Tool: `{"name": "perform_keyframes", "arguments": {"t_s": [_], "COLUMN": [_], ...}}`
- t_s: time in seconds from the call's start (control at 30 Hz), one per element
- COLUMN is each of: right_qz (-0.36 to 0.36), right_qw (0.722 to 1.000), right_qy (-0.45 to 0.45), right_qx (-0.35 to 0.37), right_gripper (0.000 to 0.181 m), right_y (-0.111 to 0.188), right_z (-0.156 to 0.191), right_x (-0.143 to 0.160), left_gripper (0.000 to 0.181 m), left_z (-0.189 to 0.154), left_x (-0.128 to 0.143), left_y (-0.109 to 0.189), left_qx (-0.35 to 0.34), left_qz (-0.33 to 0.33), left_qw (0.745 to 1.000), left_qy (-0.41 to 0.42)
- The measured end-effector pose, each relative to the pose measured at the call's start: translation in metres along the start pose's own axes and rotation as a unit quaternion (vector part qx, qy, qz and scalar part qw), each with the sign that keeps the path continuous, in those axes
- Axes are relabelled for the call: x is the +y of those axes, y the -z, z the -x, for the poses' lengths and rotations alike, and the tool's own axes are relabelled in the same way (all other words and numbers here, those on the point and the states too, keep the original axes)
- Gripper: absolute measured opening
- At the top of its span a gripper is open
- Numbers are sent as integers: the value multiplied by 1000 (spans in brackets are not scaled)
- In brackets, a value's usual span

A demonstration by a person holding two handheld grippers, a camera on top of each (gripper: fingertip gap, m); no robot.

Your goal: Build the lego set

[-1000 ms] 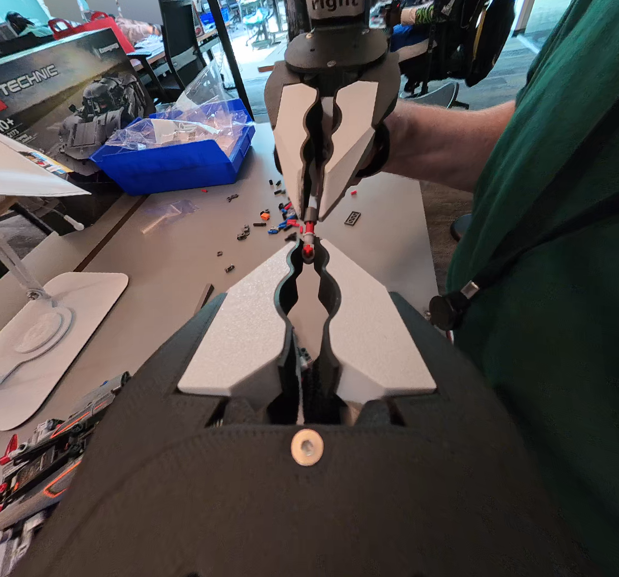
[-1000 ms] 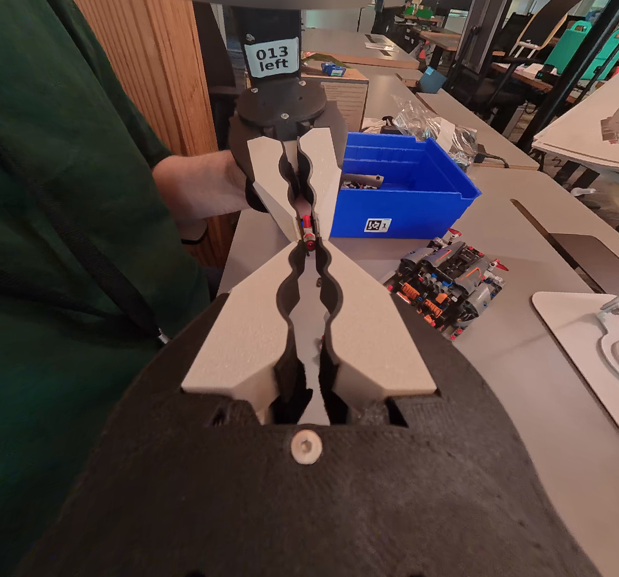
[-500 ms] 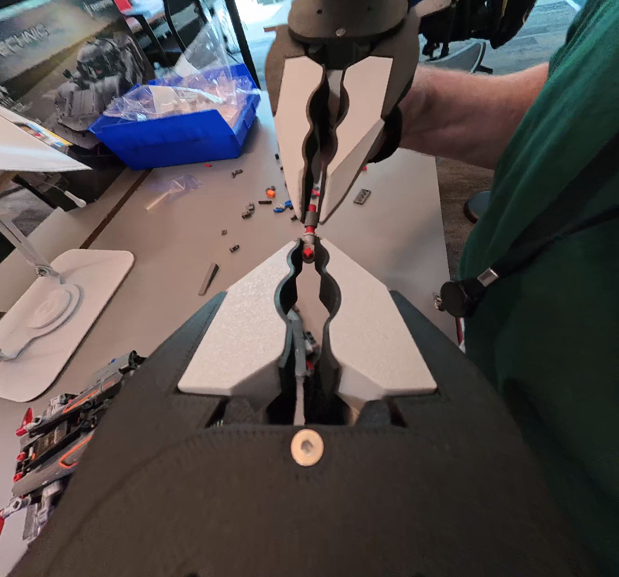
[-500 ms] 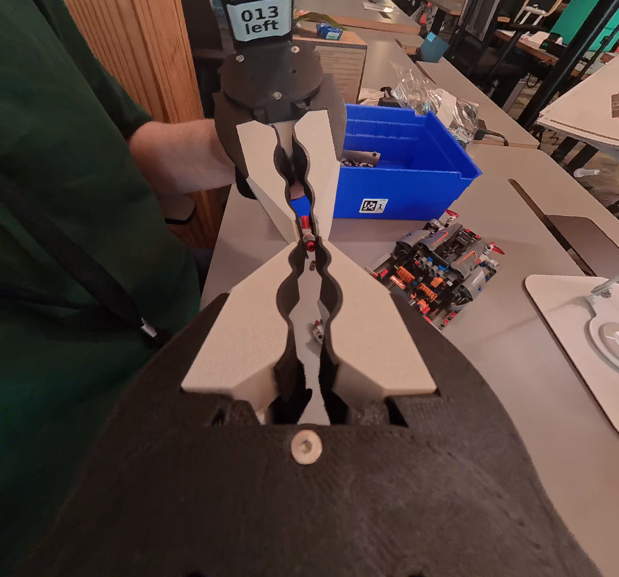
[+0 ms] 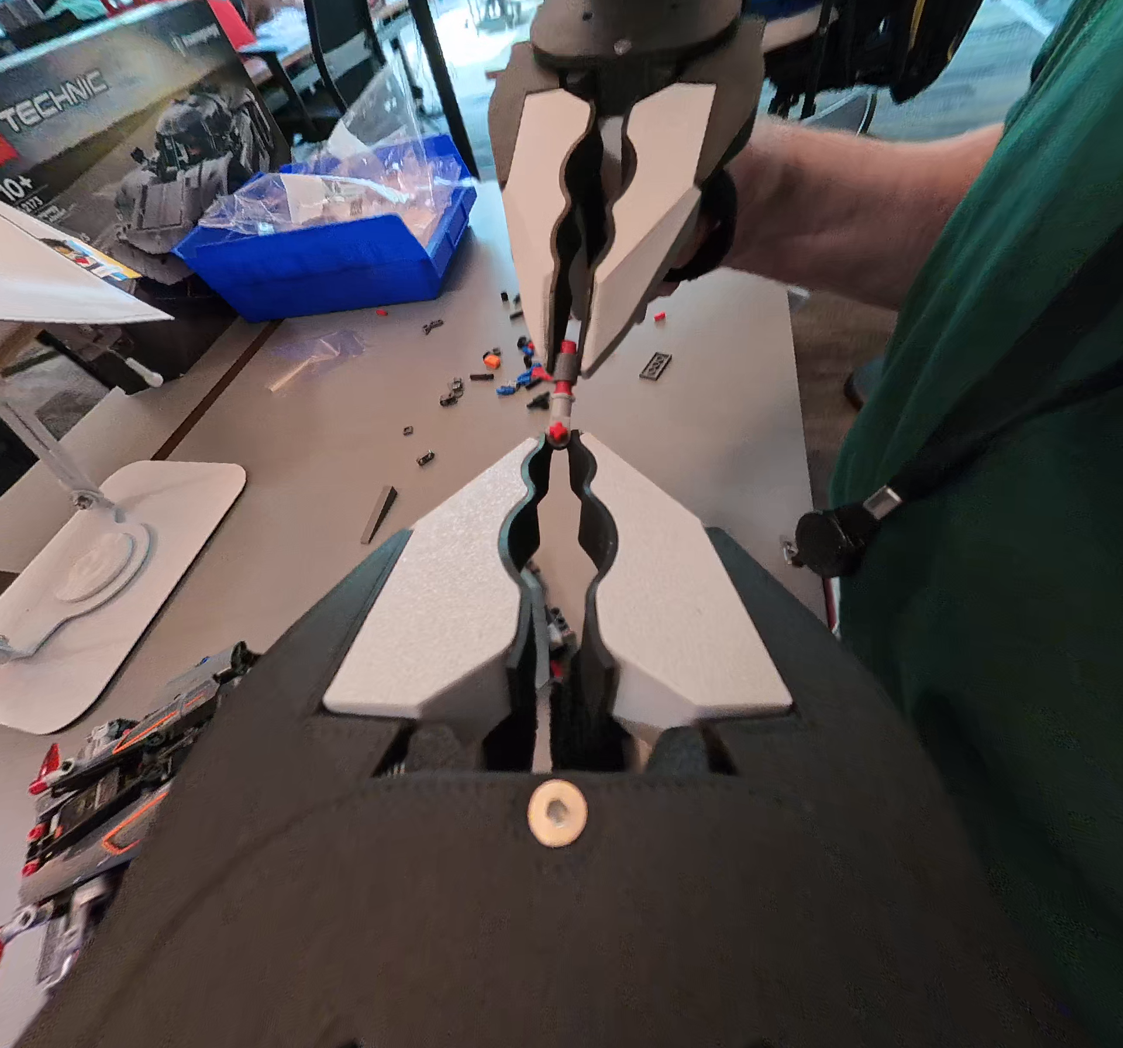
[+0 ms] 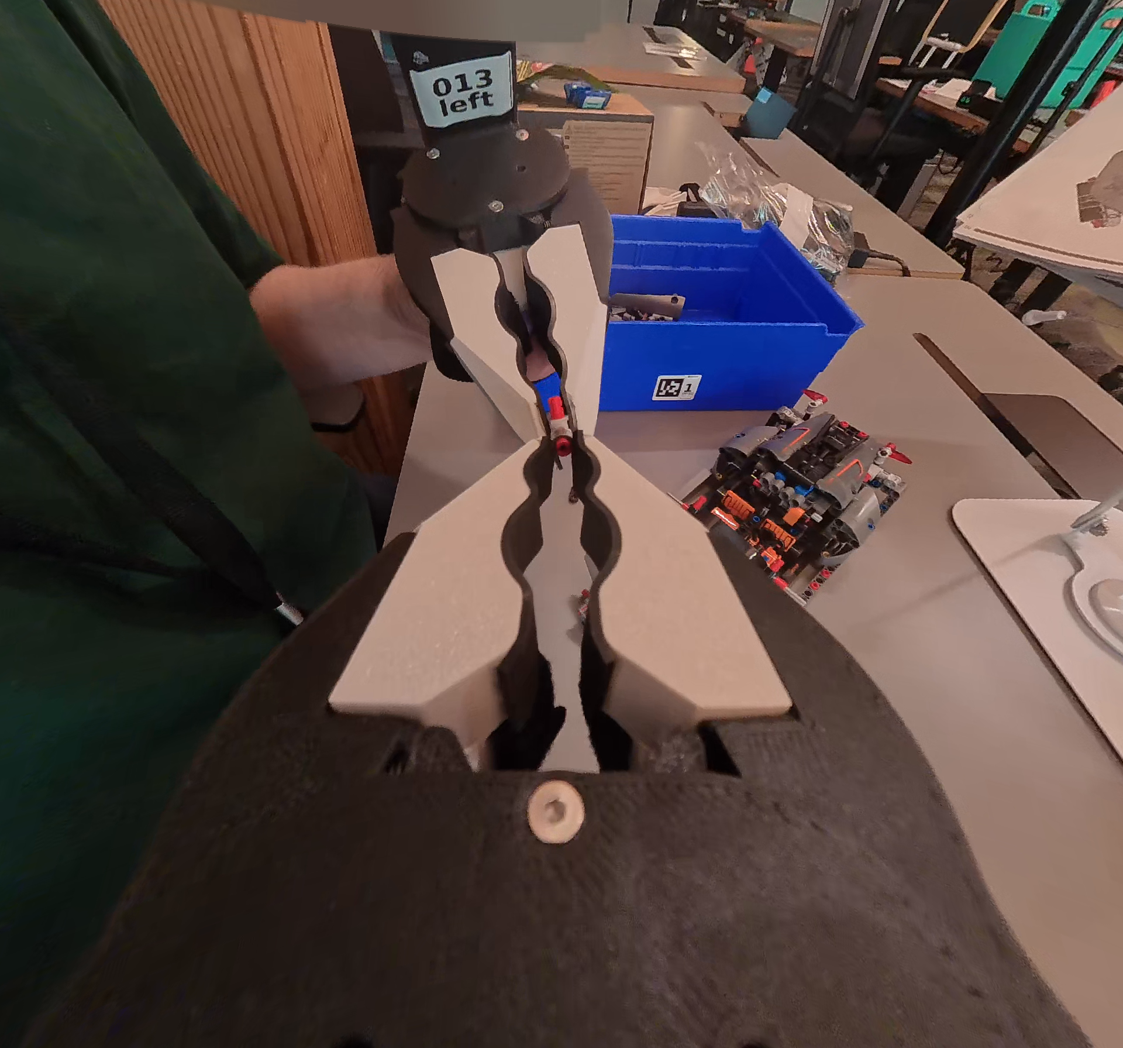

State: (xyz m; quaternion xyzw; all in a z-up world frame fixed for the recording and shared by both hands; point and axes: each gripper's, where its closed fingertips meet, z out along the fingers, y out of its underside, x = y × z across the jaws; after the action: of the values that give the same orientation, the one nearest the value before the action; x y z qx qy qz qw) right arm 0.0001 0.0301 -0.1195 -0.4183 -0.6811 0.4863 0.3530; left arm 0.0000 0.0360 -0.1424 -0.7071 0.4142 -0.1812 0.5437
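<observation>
Both grippers are up in the air over the desk (image 5: 699,429), tip to tip, sharing one tiny lego piece between them. The left gripper (image 5: 557,441) has its jaws pinched together on the near end of a little red-and-grey axle piece (image 5: 562,389), right at the fingertips. The right gripper (image 5: 568,359) comes in from the opposite side with its jaws clamped on the far end of that same piece, around a grey bushing with red poking out. In the right wrist view you get the mirror of it: right gripper (image 6: 559,447) closed on the red tip, left gripper (image 6: 554,417) facing it with the axle piece (image 6: 558,426) squeezed in its tips. So the piece is off the desk, held in mid-air from both ends. The half-built lego model (image 6: 802,496), dark grey with orange and red bits, sits on the desk near the person's side, just in front of a blue bin (image 6: 759,326) with a few parts in it. Toward the far edge of the desk there's another blue bin (image 5: 328,265) with a clear plastic bag (image 5: 340,192) in it, and the set's box (image 5: 121,137) stands behind that. Loose small pieces (image 5: 486,374) are scattered mid-desk, plus a flat dark plate (image 5: 655,364) lying by itself. A white stand base (image 5: 103,569) rests by the desk's left edge. The person's in a green shirt (image 5: 1002,471).
</observation>
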Motion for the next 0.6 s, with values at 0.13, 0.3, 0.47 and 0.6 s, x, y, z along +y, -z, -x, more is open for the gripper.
{"name": "perform_keyframes", "arguments": {"t_s": [0.13,0.3,0.47,0.6], "right_qz": [19,53,87,97], "right_qw": [1000,998,994,993], "right_qy": [15,33,42,46], "right_qx": [5,26,44,57], "right_gripper": [5,5,4,4], "right_y": [-2,-2,-3,-5], "right_z": [2,0,0,-3], "right_x": [5,13,27,33], "left_gripper": [3,3,2,2], "left_z": [-2,1,1,5], "left_x": [8,14,24,31], "left_y": [-5,-9,-14,-16], "left_qx": [-7,-27,-43,-59], "left_qz": [42,67,92,125], "left_qw": [999,997,994,990], "left_qy": [-19,-31,-29,-44]}}
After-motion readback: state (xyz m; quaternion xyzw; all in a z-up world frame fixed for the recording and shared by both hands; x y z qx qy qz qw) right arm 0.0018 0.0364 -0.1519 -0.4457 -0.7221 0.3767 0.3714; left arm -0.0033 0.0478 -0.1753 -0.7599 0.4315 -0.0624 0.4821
